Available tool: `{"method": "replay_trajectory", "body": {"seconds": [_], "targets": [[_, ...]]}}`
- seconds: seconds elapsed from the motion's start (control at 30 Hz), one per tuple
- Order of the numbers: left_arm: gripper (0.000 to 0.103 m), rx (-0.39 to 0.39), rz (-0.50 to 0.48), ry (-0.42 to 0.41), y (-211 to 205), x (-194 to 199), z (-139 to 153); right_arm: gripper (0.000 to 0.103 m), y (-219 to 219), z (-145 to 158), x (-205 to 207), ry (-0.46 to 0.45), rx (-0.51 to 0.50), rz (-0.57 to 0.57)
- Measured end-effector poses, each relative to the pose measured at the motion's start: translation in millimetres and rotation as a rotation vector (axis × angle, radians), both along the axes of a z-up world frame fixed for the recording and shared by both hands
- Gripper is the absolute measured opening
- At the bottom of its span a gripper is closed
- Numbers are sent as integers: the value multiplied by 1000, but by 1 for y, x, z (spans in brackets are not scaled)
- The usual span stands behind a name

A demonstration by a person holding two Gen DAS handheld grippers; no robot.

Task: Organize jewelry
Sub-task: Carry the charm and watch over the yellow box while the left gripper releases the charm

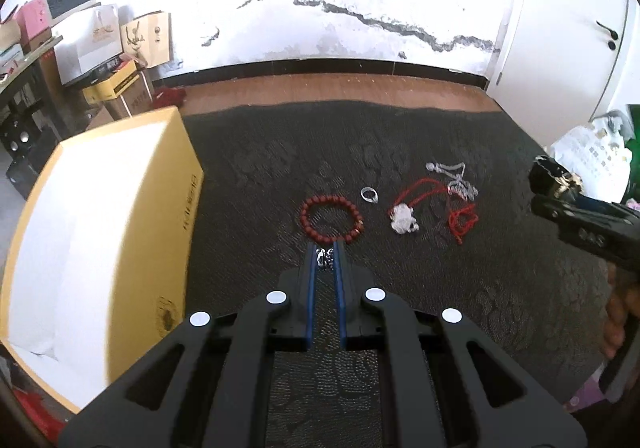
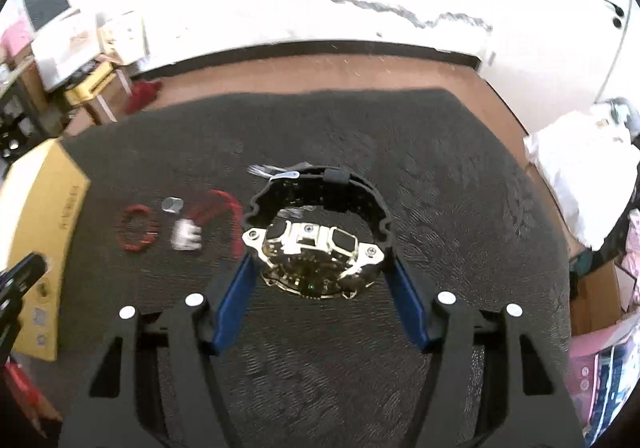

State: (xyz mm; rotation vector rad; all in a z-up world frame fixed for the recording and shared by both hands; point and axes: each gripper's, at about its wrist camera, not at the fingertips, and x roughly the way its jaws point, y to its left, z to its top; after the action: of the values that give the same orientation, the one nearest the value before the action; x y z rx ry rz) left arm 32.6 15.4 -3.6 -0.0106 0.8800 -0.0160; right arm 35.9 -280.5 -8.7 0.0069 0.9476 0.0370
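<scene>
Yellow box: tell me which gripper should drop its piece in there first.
Left, probably. The left gripper, shut on a small beaded piece, has the yellow box directly to its left. The right gripper, gripping the watch, sits farther away, beyond the red bead bracelet.

We cannot make out what the small shiny item (image 1: 325,259) pinched between the left gripper's (image 1: 325,254) fingertips is; it is too small. In the right wrist view the red bead bracelet (image 2: 138,228), the ring (image 2: 173,204) and the white charm (image 2: 187,235) at far left are smeared by blur, and the yellow box (image 2: 44,215) is cut off by the left edge.
</scene>
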Motion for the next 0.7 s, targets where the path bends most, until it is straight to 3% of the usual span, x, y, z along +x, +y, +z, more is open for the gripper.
{"method": "replay_trajectory", "body": {"seconds": [0.33,0.5,0.7], "targets": [[8,0,111,-120,59,-27,80,63,74,70,-39,-111,52,166],[8,19,167,-143,93,-46,97,63,115,91,-46,-137,74,223],[8,37,253,-140,146,-66,95,63,183,103,-49,-150,88,318]]}}
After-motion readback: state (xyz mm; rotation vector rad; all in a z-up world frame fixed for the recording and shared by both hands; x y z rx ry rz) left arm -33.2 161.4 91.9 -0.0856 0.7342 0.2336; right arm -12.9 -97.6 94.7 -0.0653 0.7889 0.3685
